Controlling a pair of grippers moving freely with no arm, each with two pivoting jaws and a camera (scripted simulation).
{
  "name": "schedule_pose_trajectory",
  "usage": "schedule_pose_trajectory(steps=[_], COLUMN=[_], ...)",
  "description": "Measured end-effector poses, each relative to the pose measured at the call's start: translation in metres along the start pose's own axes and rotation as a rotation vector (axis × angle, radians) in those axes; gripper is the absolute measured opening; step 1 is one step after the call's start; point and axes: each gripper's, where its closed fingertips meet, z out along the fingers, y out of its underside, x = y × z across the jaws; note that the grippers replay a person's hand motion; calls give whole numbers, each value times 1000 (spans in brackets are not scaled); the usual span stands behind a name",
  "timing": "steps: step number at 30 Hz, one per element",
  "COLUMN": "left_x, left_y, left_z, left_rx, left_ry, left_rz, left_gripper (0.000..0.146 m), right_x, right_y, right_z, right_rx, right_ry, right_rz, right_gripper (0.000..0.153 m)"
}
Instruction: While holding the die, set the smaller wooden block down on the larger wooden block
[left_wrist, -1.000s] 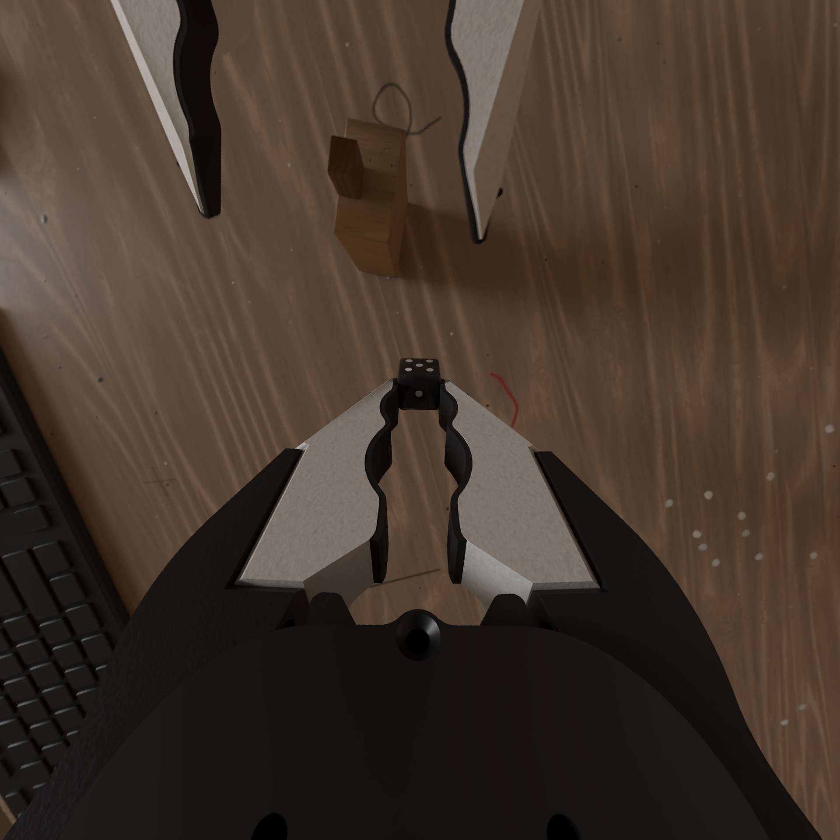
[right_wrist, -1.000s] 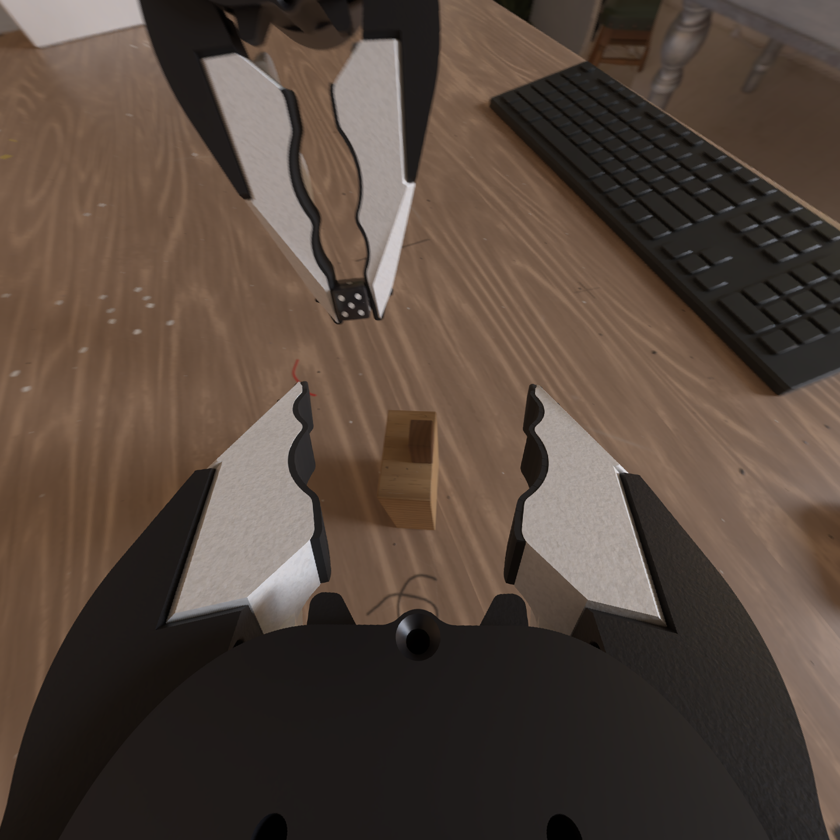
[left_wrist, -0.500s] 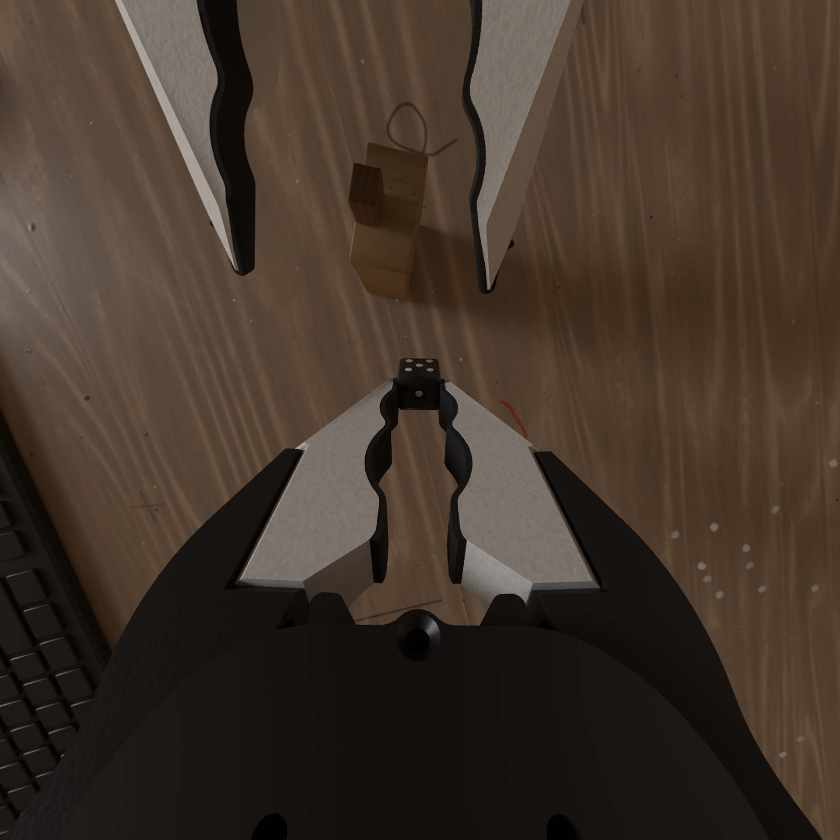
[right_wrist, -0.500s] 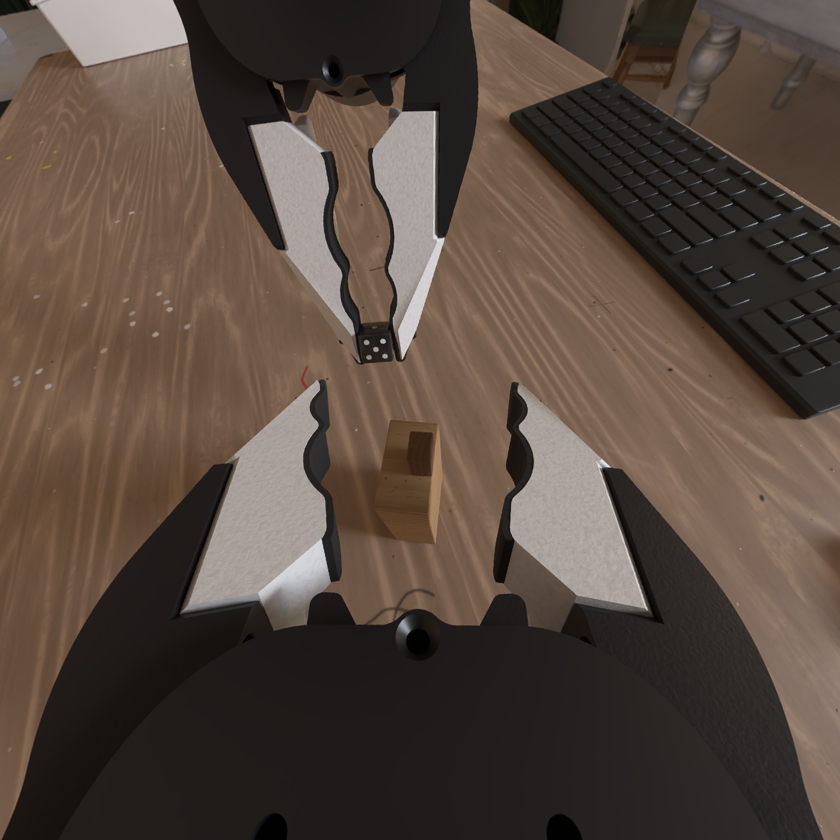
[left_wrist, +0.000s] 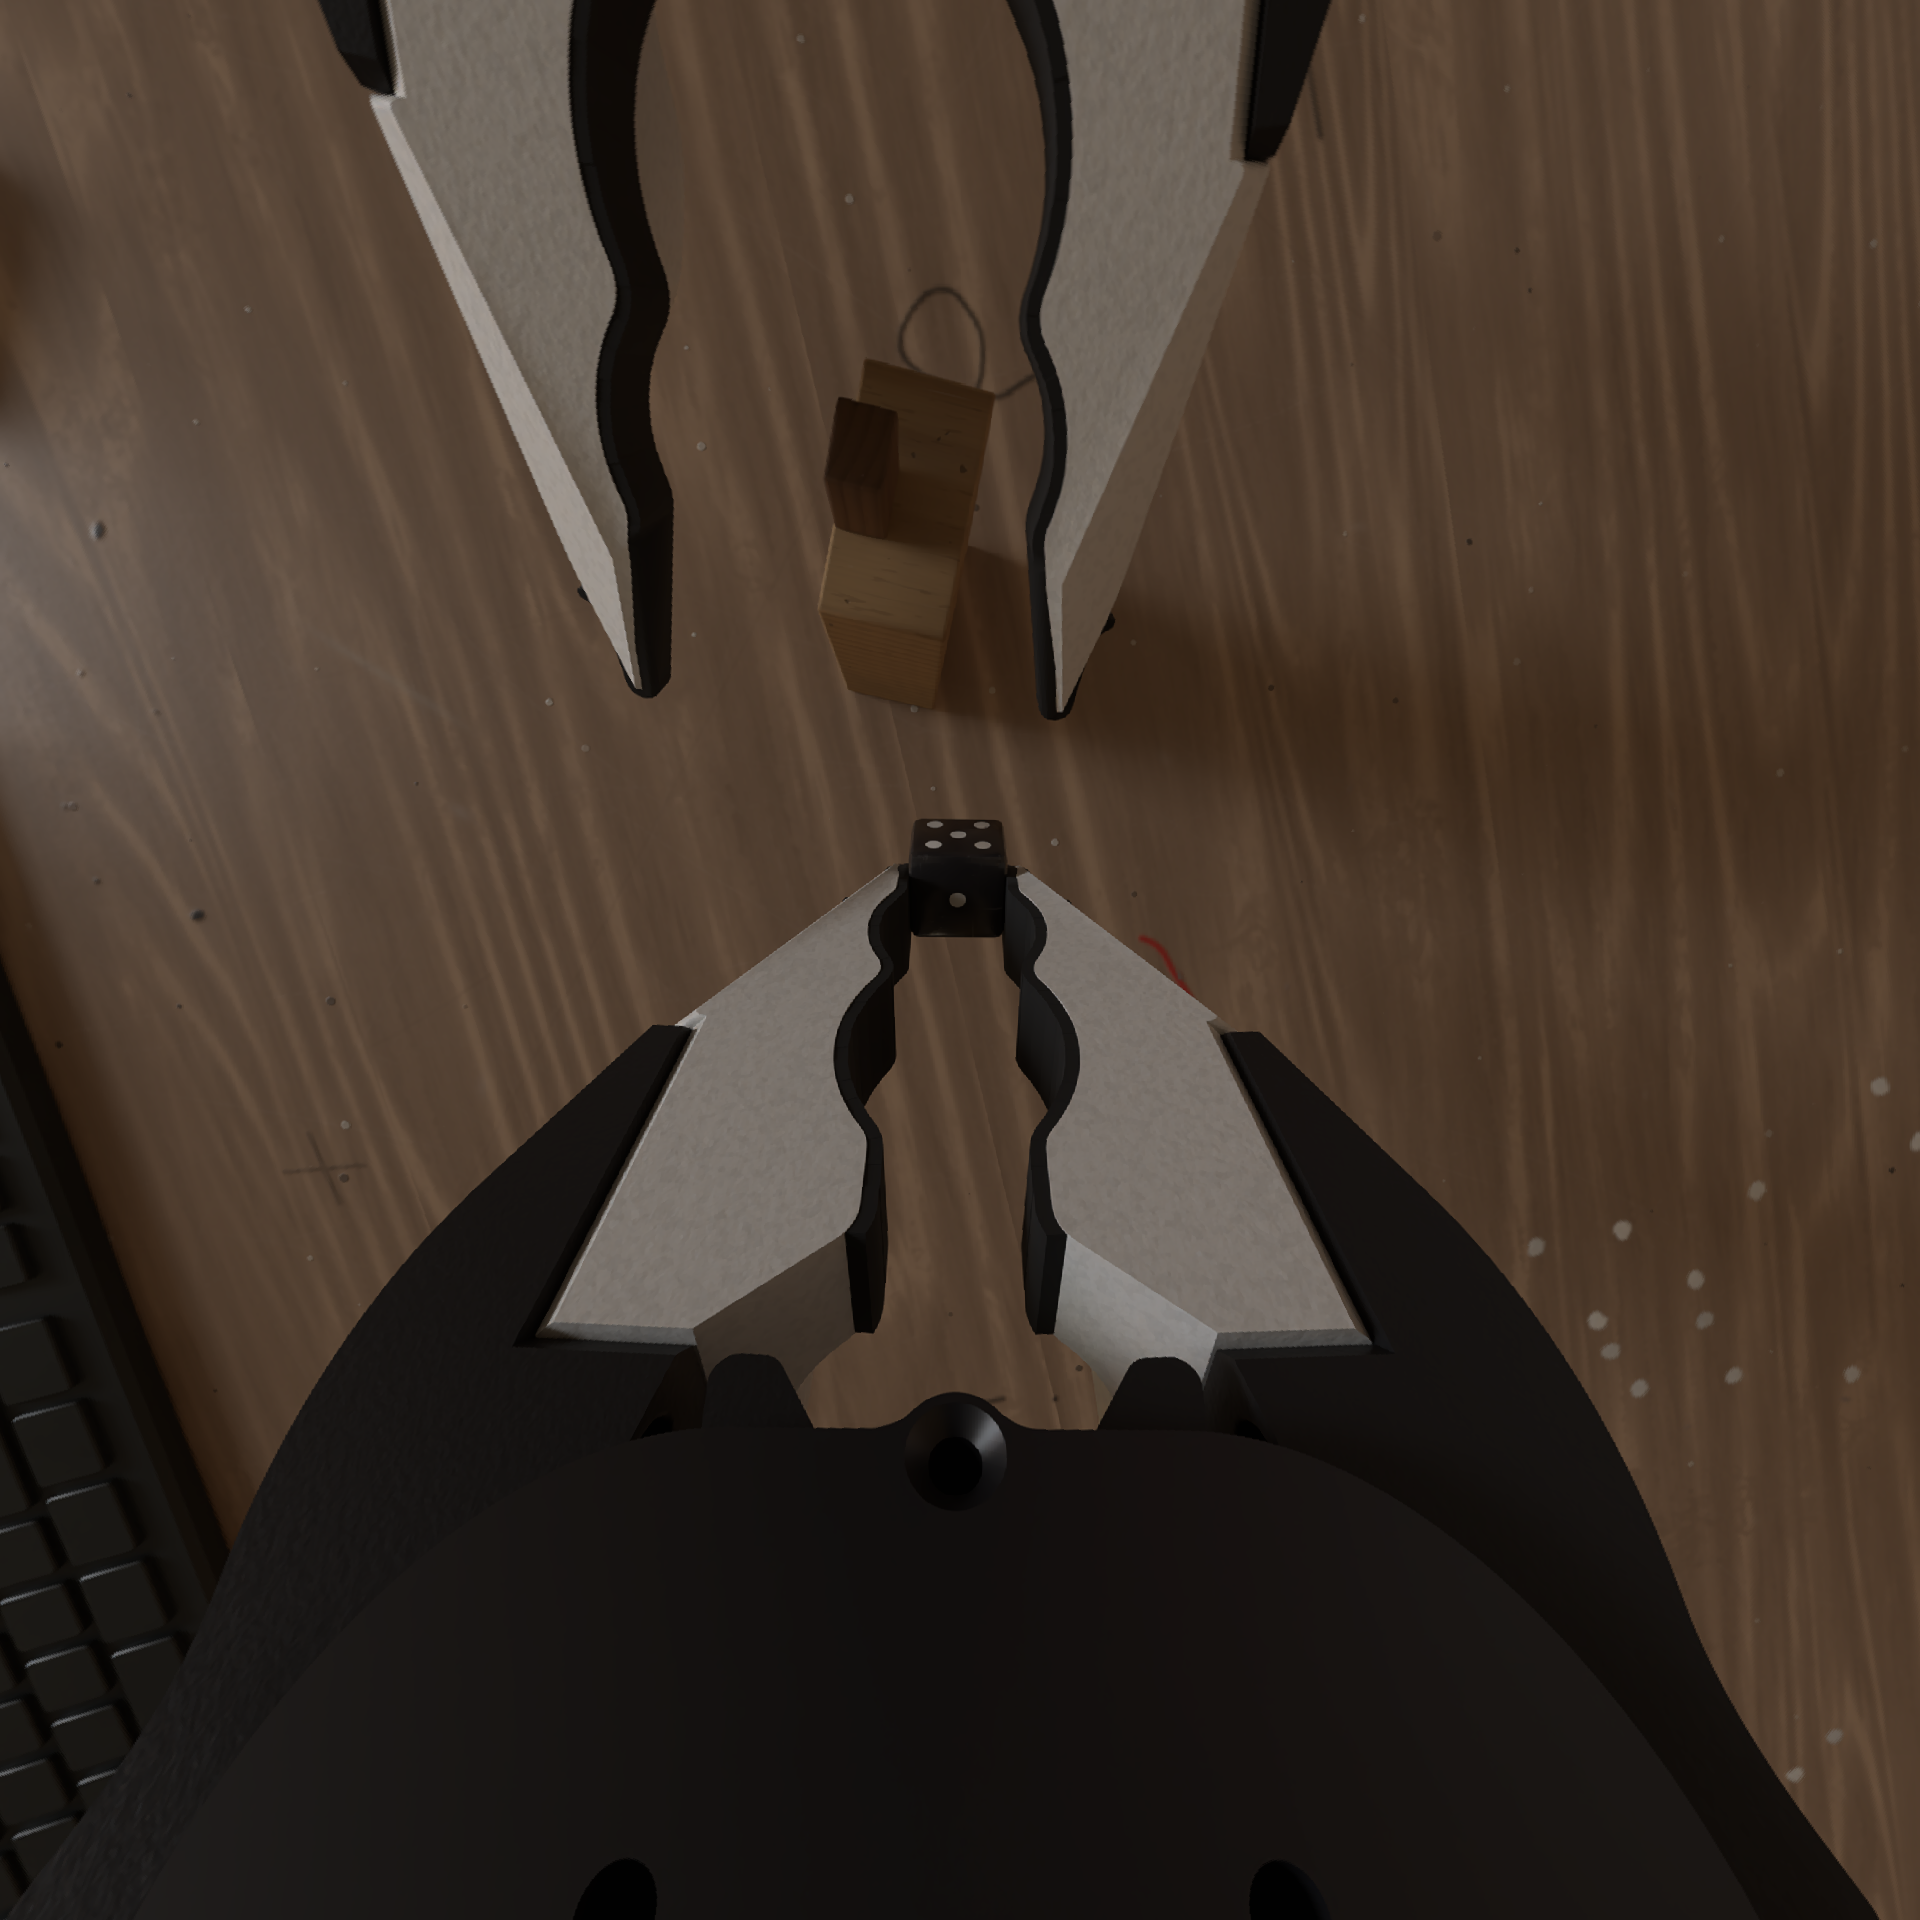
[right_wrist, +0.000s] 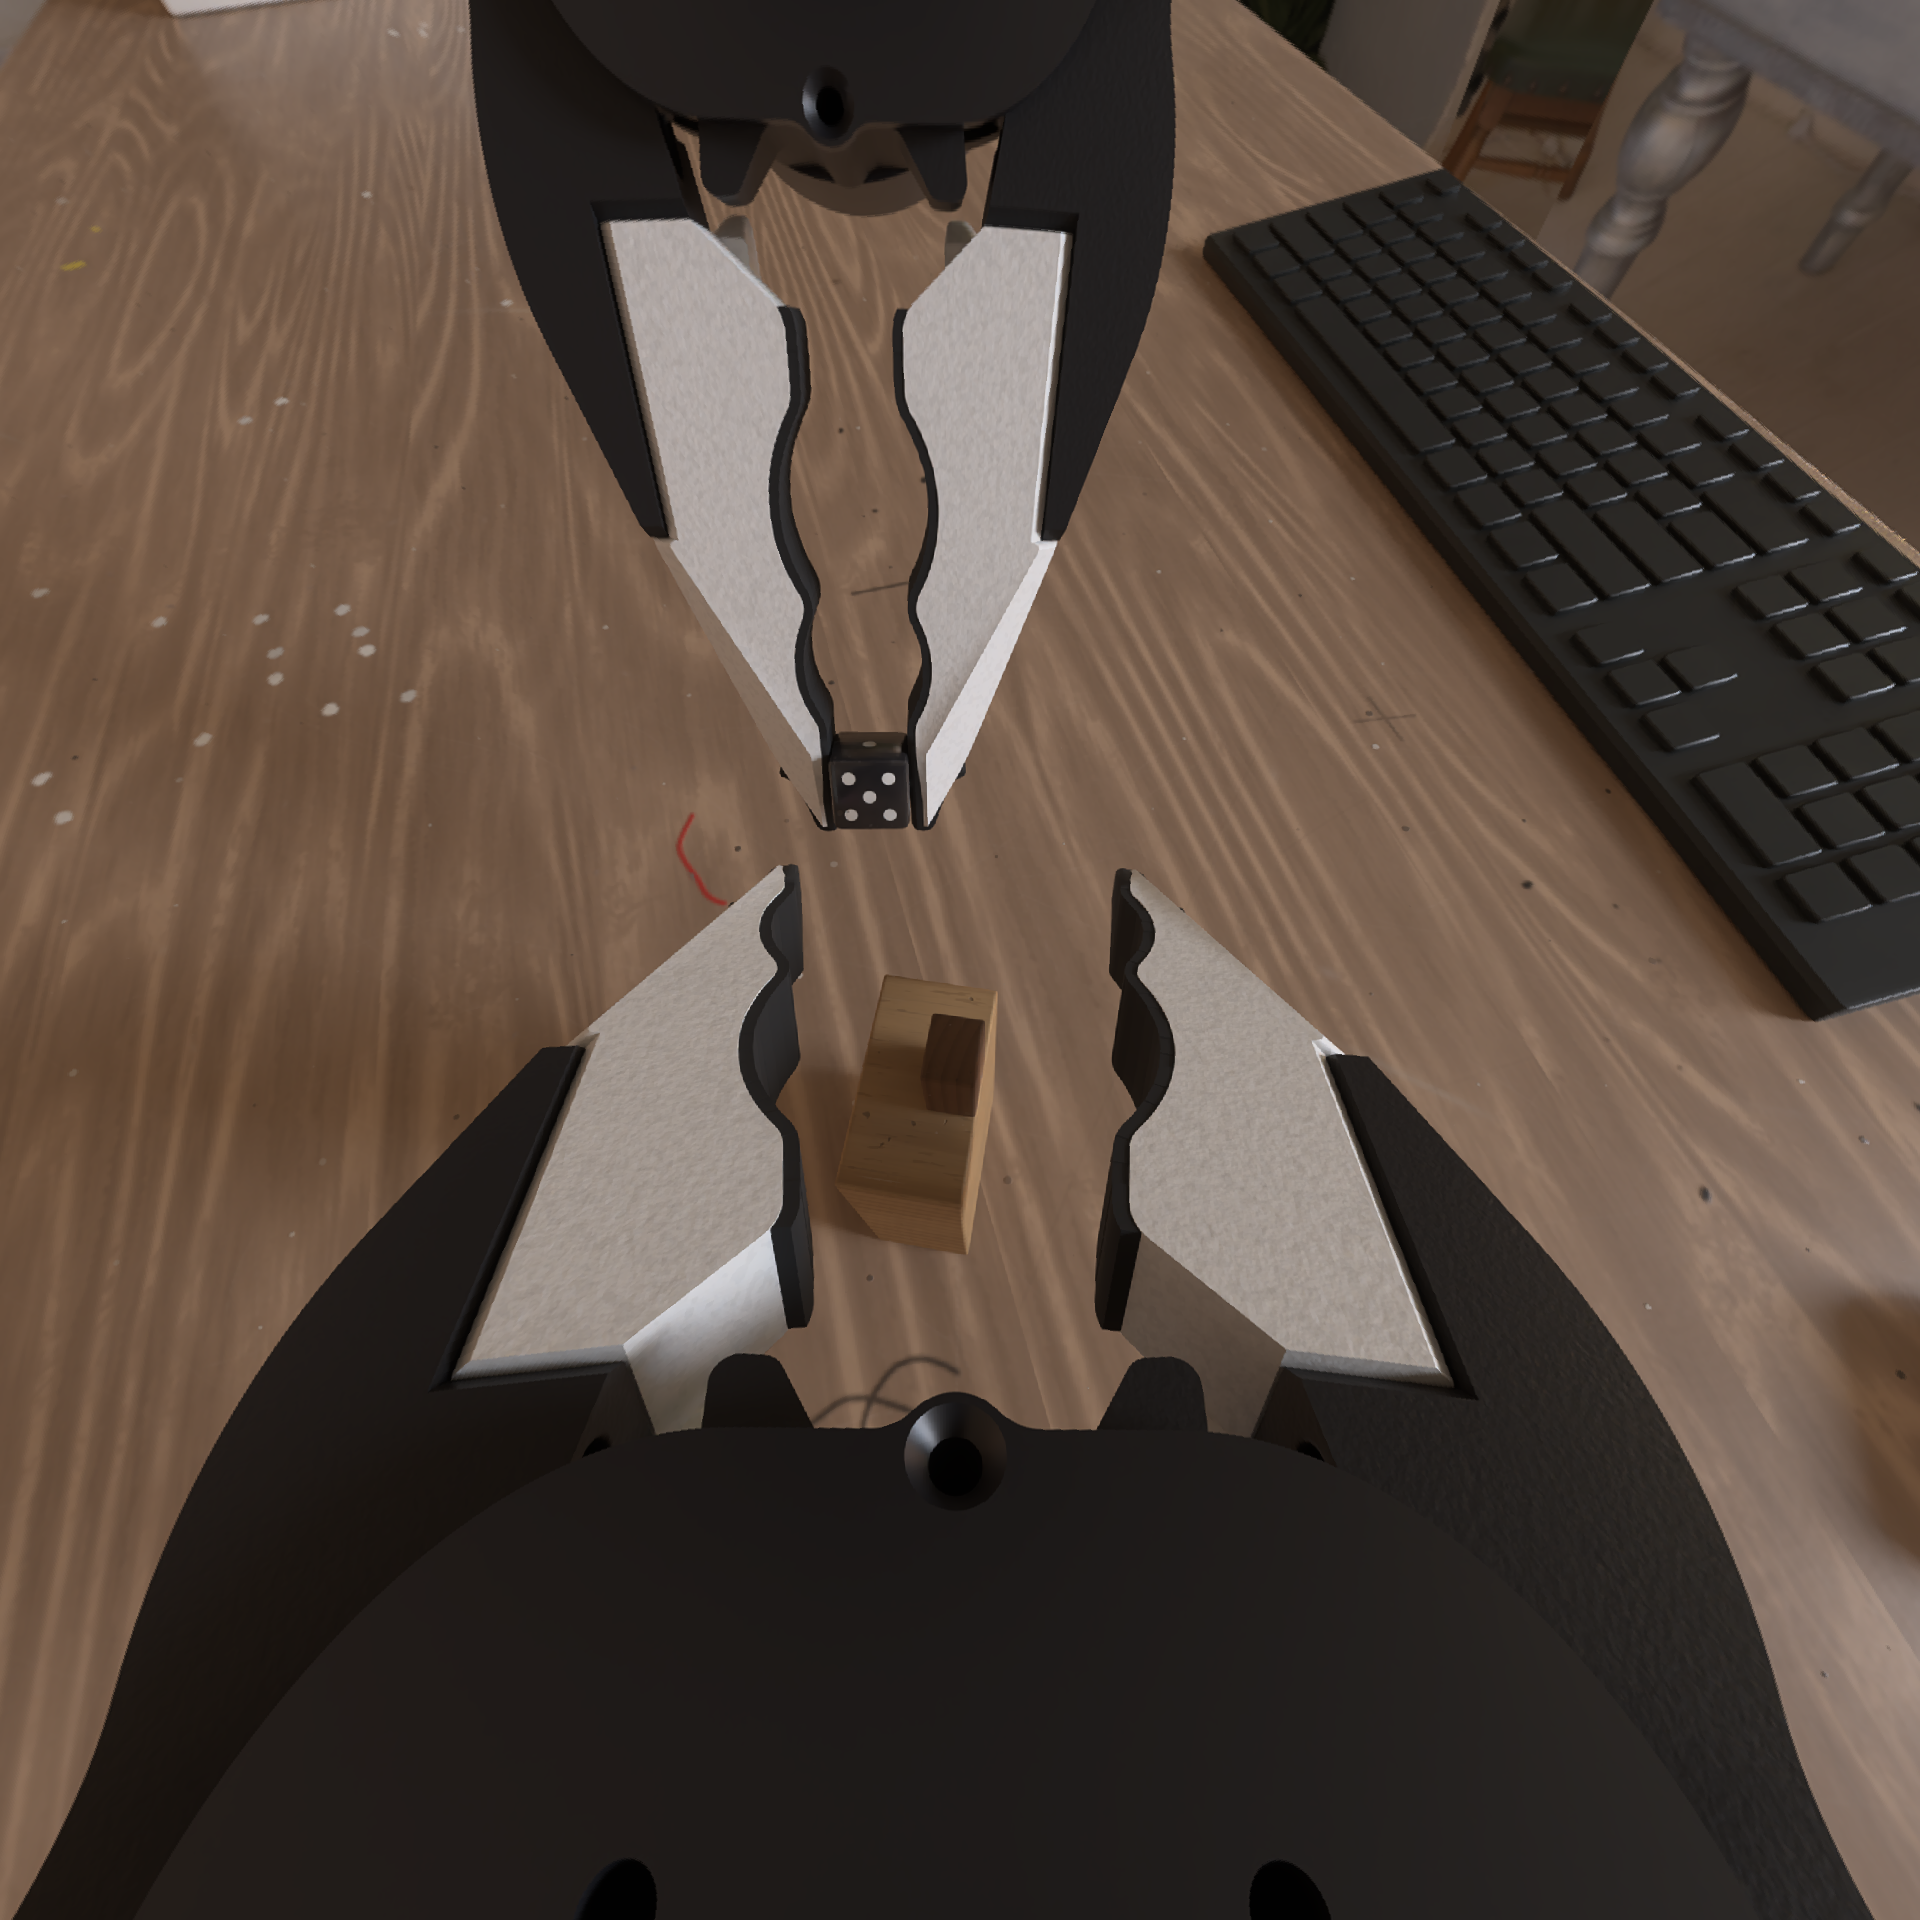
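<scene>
On larger block (right_wrist: 914, 1143), smaller block (right_wrist: 954, 1062), right tongs (right_wrist: 956, 914) wide, left tongs (left_wrist: 957, 883) clamping die (left_wrist: 957, 878)

Looks like a home office or study: wood-grain desk (right_wrist: 312, 935) marked with paint specks and pen scribbles, black computer keyboard (right_wrist: 1621, 540) along one edge, turned grey furniture legs (right_wrist: 1662, 135) and a small wooden stool (right_wrist: 1527, 114) beyond it.

We see a matt wooden table (right_wrist: 312, 935) with strong grain, a pale smooth-sawn larger wooden block (right_wrist: 904, 1153) bearing a darker smaller wooden block (right_wrist: 954, 1060), a glossy black die (right_wrist: 868, 792), and at right a matt black plastic keyboard (right_wrist: 1621, 540).
</scene>
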Motion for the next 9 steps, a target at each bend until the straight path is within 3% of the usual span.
schedule_pose_trajectory(steps=[9], left_x=[-5], left_y=[2], left_z=[-3], left_rx=[19], left_ry=[-6], left_rz=[-35], left_gripper=[16], right_x=[6], right_y=[1], right_z=[0], right_rx=[-21], right_ry=[34], right_rz=[-13], right_gripper=[45])
